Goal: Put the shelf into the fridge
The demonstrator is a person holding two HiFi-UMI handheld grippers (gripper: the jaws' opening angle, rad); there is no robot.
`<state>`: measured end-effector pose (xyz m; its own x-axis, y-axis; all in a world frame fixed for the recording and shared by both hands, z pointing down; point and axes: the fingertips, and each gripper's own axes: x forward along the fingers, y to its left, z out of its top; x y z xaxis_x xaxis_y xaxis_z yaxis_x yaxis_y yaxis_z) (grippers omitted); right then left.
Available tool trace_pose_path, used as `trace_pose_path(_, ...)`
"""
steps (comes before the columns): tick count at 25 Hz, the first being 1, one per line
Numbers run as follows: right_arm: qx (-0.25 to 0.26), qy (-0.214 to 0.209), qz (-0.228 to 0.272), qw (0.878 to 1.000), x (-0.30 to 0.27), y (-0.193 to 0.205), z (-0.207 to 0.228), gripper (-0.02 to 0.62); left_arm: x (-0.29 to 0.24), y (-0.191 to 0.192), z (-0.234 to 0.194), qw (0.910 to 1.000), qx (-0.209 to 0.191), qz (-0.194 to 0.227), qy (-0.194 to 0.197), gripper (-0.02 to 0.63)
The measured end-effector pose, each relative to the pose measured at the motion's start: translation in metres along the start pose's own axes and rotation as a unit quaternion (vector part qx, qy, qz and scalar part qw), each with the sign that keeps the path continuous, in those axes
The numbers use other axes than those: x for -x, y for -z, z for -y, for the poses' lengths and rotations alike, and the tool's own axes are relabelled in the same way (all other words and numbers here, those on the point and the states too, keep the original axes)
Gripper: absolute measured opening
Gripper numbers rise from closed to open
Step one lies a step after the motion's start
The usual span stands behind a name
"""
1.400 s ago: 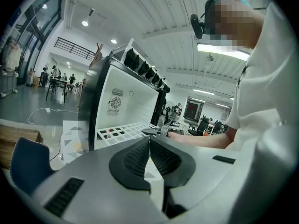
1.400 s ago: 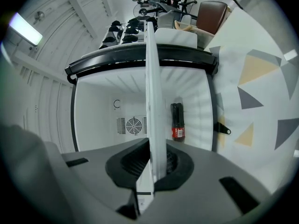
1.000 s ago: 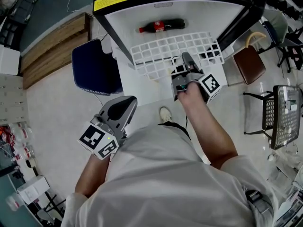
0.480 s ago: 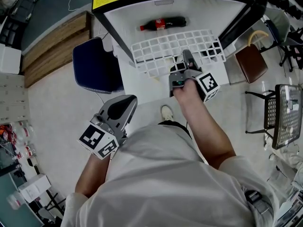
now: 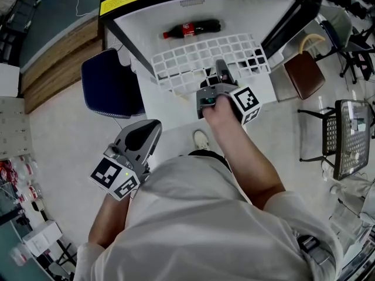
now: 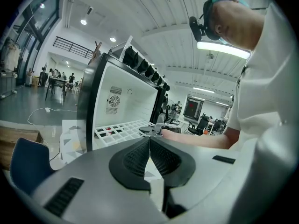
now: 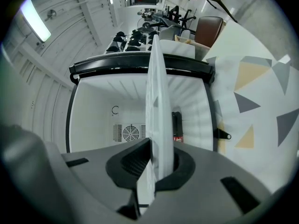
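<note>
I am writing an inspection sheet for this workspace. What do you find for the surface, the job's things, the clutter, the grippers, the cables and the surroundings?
Surface: pale floor; a mat with triangle pattern lies in front of the fridge.
Job's things: white grid shelf, partly inside the open fridge.
Clutter: cola bottle lying in the fridge, beyond the shelf.
Grippers: right gripper shut on the shelf's near edge; left gripper shut, nothing between its jaws, held low and away from the fridge.
Cables: one thin white cable on the floor beside the fridge.
Surroundings: blue chair, brown chair, wooden platform, black mesh furniture.
</note>
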<state>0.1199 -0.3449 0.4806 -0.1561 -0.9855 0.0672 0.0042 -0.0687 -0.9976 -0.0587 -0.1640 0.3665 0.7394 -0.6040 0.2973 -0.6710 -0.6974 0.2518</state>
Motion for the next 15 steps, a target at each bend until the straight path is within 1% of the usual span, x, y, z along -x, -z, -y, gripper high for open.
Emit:
trace_pose_path(2, -0.006, -0.011, -0.005, 1.000, -0.013, 0.003, -0.009, 0.017, -0.002, -0.003, 0.000, 1.0000, -0.001, -0.001, 0.000, 0.018)
trace_pose_path(4, -0.010, -0.012, -0.002, 1.000, -0.023, 0.004, -0.017, 0.020, -0.001, -0.004, 0.002, 1.0000, -0.006, 0.000, 0.000, 0.018)
trace_pose_path(11, -0.003, -0.021, -0.009, 1.000, -0.029, 0.003, -0.010, 0.021, 0.008, 0.003, -0.004, 0.9998, 0.005, 0.005, -0.017, 0.018)
trace_pose_path(15, -0.001, -0.021, -0.014, 1.000, -0.031, 0.003, -0.006, 0.021, 0.006, 0.005, -0.003, 0.9998, 0.006, 0.009, -0.018, 0.018)
